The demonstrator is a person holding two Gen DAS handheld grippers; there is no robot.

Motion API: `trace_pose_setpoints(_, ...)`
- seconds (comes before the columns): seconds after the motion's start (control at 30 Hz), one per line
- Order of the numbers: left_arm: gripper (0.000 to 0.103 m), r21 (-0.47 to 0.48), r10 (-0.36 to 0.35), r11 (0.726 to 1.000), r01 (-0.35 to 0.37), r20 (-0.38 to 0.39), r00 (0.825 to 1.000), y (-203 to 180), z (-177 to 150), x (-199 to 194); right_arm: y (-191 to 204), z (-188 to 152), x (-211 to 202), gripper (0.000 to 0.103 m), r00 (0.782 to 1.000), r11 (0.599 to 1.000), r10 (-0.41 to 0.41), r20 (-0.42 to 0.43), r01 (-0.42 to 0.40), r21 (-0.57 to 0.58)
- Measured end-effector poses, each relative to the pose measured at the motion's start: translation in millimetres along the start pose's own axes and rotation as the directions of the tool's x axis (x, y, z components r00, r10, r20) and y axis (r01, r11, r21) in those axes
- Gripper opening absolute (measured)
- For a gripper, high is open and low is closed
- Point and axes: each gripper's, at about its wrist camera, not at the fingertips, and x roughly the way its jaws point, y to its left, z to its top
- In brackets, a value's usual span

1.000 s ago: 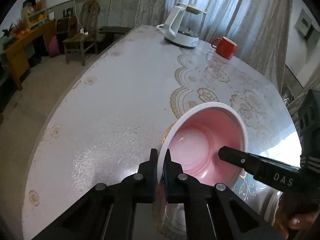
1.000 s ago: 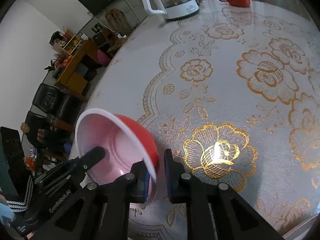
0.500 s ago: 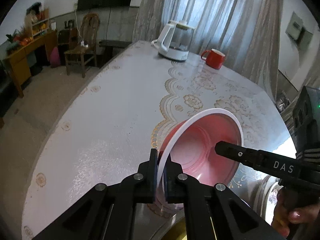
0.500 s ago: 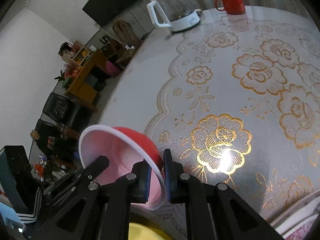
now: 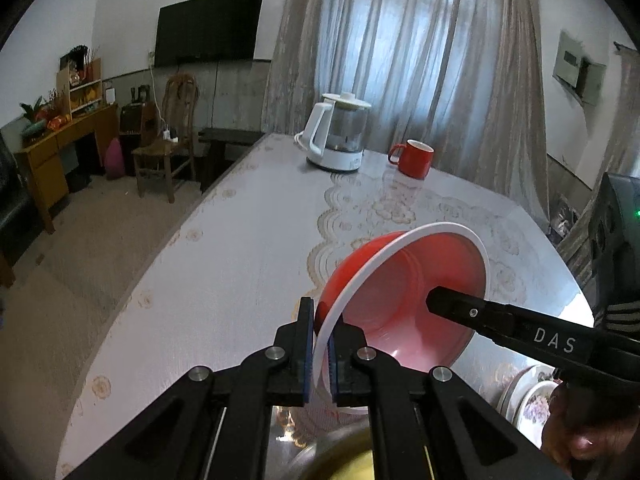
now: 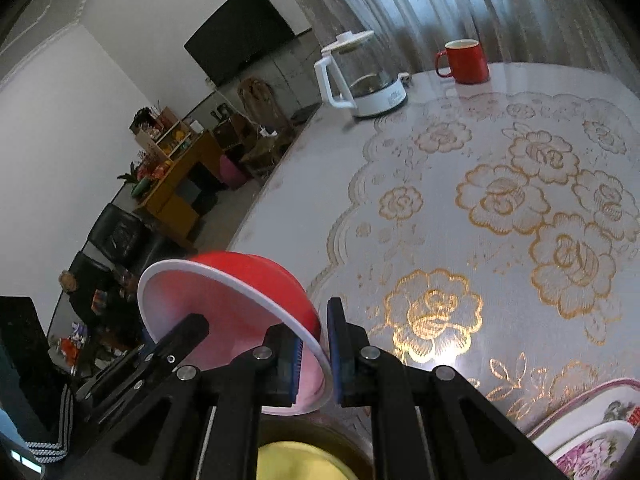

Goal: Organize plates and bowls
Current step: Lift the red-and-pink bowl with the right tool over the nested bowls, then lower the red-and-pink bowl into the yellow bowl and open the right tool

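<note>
A red bowl (image 5: 404, 292) with a white rim and pink inside is held in the air above the table, tilted on its side. My left gripper (image 5: 320, 344) is shut on its near rim. My right gripper (image 6: 314, 354) is shut on the opposite rim of the same bowl (image 6: 248, 276). A yellow-lined bowl (image 6: 296, 462) sits just below the grippers; it also shows in the left wrist view (image 5: 344, 460). Floral plates (image 6: 588, 428) lie at the table's near right, also in the left wrist view (image 5: 532, 396).
A round table (image 5: 208, 264) with a gold-flowered cover (image 6: 500, 216). A white kettle (image 5: 340, 136) and a red mug (image 5: 414, 158) stand at the far side. A wooden chair (image 5: 168, 144) and a desk (image 5: 52, 148) stand on the floor to the left.
Both grippers have lifted the red bowl up and back from the table surface. It now hangs over the yellow-lined bowl, and the floral plates have come into view.
</note>
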Motion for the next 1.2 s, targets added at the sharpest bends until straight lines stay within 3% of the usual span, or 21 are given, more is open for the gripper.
trace_pose_setpoints(0.23,0.006,-0.003,-0.025,1.0,0.025,0.02,0.999,0,-2,-21,4,-1,-15,0.011,0.999,0.999,0.031,0.012,-0.031,-0.005)
trace_pose_setpoints(0.53,0.006,-0.033,-0.096,0.995,0.096,0.015,0.995,-3,-36,-59,10,-40,-52,0.012,0.998,0.999,0.048,0.034,-0.048,0.009)
trace_pose_setpoints(0.87,0.006,-0.063,-0.149,0.987,0.145,-0.065,0.987,-4,-85,-87,-3,-102,-75,0.016,0.996,0.989,0.092,-0.01,-0.09,0.113)
trace_pose_setpoints(1.2,0.006,-0.081,-0.14,0.988,0.13,-0.139,0.98,-3,-111,-83,-14,-130,-70,0.018,0.992,0.979,0.1,-0.072,-0.086,0.183)
